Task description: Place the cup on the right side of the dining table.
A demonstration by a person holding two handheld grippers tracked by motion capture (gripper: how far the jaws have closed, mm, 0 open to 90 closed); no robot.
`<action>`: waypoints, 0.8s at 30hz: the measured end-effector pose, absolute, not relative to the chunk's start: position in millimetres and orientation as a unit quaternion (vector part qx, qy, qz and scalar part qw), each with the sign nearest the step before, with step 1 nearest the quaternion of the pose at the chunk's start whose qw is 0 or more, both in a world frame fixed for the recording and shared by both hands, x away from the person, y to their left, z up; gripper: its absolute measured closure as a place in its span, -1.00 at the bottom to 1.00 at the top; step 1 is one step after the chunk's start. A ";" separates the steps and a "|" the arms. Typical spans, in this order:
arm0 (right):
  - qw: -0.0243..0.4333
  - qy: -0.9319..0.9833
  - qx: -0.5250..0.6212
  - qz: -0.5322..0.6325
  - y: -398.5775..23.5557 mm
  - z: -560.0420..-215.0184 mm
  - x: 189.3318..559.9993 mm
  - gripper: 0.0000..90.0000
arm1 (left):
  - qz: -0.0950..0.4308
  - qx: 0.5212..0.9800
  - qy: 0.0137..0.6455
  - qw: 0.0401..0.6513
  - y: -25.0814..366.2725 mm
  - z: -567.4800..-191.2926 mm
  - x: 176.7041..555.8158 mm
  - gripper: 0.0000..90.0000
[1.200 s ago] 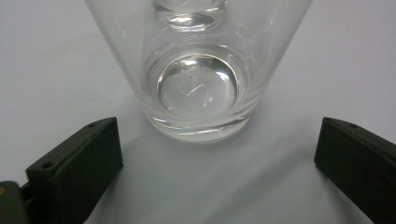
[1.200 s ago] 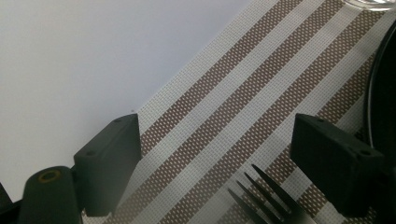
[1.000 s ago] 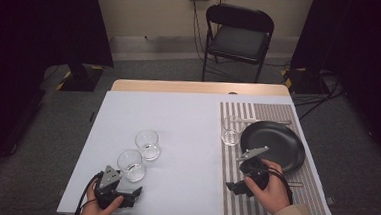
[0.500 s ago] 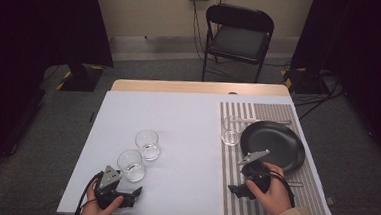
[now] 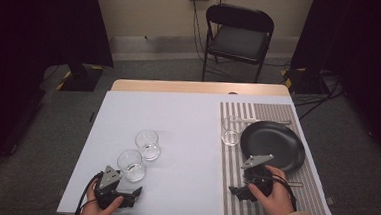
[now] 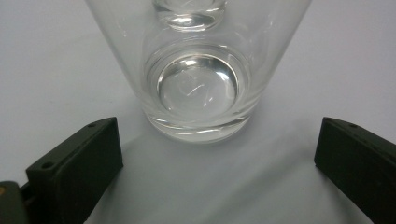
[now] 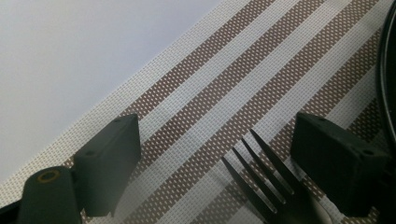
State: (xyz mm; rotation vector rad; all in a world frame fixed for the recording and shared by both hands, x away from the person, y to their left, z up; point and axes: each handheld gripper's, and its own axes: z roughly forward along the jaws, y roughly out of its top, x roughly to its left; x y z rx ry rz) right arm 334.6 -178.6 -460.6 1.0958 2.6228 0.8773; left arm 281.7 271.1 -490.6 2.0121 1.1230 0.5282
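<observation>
The left gripper point(image 6: 210, 154) rests low on the white tabletop point(image 5: 187, 122) with its jaws spread wide and grasping nothing. A clear glass tumbler point(image 6: 198, 70) stands upright just ahead of the fingertips, centred on the gap between the two black pads point(image 6: 79, 163); neither pad touches it. A second tumbler point(image 5: 148, 144) stands just beyond the first, seen through it in the left gripper view.

Handling, tumbler: judged rigid, smooth, slippery and fragile, with a thick, heavy base. Recommended hold: across the lower wall just above the base, pads on opposite sides, moderate closing force. The wall flares upward, so a grip set high is likely to slide.

The right gripper point(image 7: 215, 154) is held over the striped woven placemat point(image 7: 224, 93), jaws released and apart, holding nothing. A dark fork point(image 7: 261, 177) lies between the pads, nearer the right-hand pad point(image 7: 336, 158), tines pointing away from the gripper body. Whether the pad touches the fork cannot be told. A black plate point(image 5: 272, 145) lies just outside that same pad, and a third glass point(image 5: 230, 132) stands farther ahead beside the plate.

Handling, fork: judged thin, stiff and light, lying flat on textured weave. Recommended hold: across the neck or handle, not the tines, with the pads lowered to the mat.
</observation>
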 end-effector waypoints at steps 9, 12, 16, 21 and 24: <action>0.115 0.877 0.345 0.313 -180.9 -467.1 326.1 -0.67 | 0.207 0.788 0.440 0.379 271.0 -490.7 281.7 -1.00; 0.119 0.875 0.345 0.319 -181.9 -468.3 324.5 -0.67 | 0.207 0.788 0.439 0.379 271.1 -490.6 281.7 -1.00; 0.123 0.871 0.345 0.327 -182.6 -469.9 323.0 -0.68 | 0.207 0.788 0.439 0.379 271.1 -490.7 281.7 -1.00; 0.130 0.866 0.345 0.337 -184.0 -472.2 320.6 -0.69 | 0.207 0.787 0.439 0.379 271.1 -490.7 281.6 -1.00; 0.134 0.862 0.342 0.350 -185.9 -474.5 318.9 -0.69 | 0.207 0.787 0.439 0.380 271.1 -490.8 281.6 -1.00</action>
